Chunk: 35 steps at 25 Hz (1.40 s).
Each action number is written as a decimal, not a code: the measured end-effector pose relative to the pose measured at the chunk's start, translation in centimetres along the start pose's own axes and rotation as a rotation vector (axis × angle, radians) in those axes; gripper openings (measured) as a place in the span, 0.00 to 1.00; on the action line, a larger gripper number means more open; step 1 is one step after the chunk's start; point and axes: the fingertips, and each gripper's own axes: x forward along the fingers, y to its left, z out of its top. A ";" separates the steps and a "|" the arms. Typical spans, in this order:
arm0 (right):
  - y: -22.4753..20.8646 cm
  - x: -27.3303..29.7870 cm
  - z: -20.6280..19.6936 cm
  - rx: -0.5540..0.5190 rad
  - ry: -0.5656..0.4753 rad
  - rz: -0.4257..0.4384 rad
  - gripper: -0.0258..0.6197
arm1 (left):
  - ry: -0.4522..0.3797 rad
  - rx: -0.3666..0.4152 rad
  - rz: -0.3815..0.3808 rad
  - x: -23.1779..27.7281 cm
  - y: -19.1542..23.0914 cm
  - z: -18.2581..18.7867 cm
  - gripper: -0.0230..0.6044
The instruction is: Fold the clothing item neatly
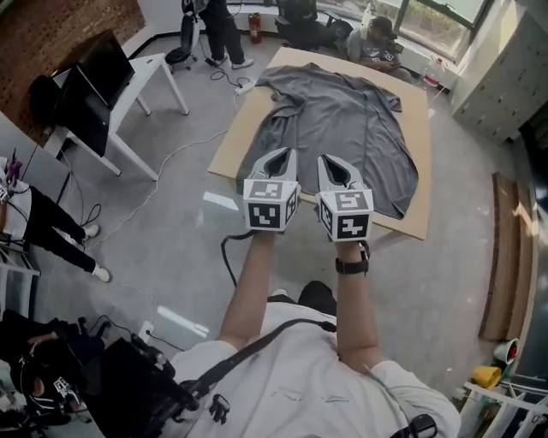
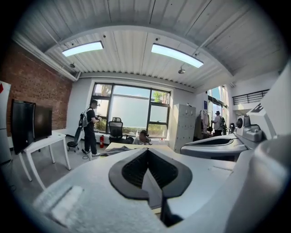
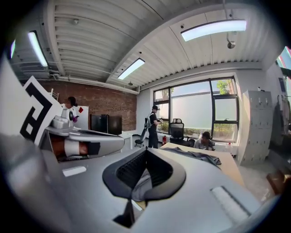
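The near hem of the grey garment (image 1: 342, 120) is hidden behind the left gripper (image 1: 282, 156) and the right gripper (image 1: 333, 162); so is part of the near edge of the table (image 1: 415, 128); in both gripper views each gripper's own body covers all but a far strip of the cloth; a standing person (image 1: 221, 30) at the far left is cut off by the top edge; another person (image 1: 56, 239) at the near left shows legs only; a small red thing (image 1: 254, 26) on the far floor is too small to name.

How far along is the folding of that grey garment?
Done: nothing; the grey garment lies spread and rumpled on the table, unfolded. In hand: nothing; the left hand-held gripper and right hand-held gripper hang shut and empty by its near edge. Left: every fold.
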 end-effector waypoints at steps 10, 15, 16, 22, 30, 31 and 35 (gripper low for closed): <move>-13.0 6.6 4.0 0.081 -0.261 -0.004 0.05 | -0.007 0.069 -0.119 15.4 -1.8 1.7 0.04; -20.4 13.0 9.8 0.034 -0.331 0.031 0.05 | -0.099 0.113 -0.090 23.2 -0.5 8.4 0.04; -21.6 13.8 10.8 0.030 -0.344 0.039 0.05 | -0.117 0.116 -0.080 24.3 -0.3 9.5 0.04; -24.5 19.8 8.4 0.067 -0.344 0.177 0.05 | -0.200 0.020 -0.061 29.4 1.3 9.5 0.04; -22.6 29.7 3.4 0.155 -0.203 0.296 0.05 | -0.116 -0.027 0.032 33.5 9.3 4.8 0.04; -22.0 30.7 2.8 0.153 -0.176 0.305 0.05 | -0.095 -0.035 0.051 33.7 10.6 3.9 0.04; -21.0 34.2 0.5 0.153 -0.083 0.328 0.05 | -0.011 -0.104 0.104 34.2 15.0 0.4 0.04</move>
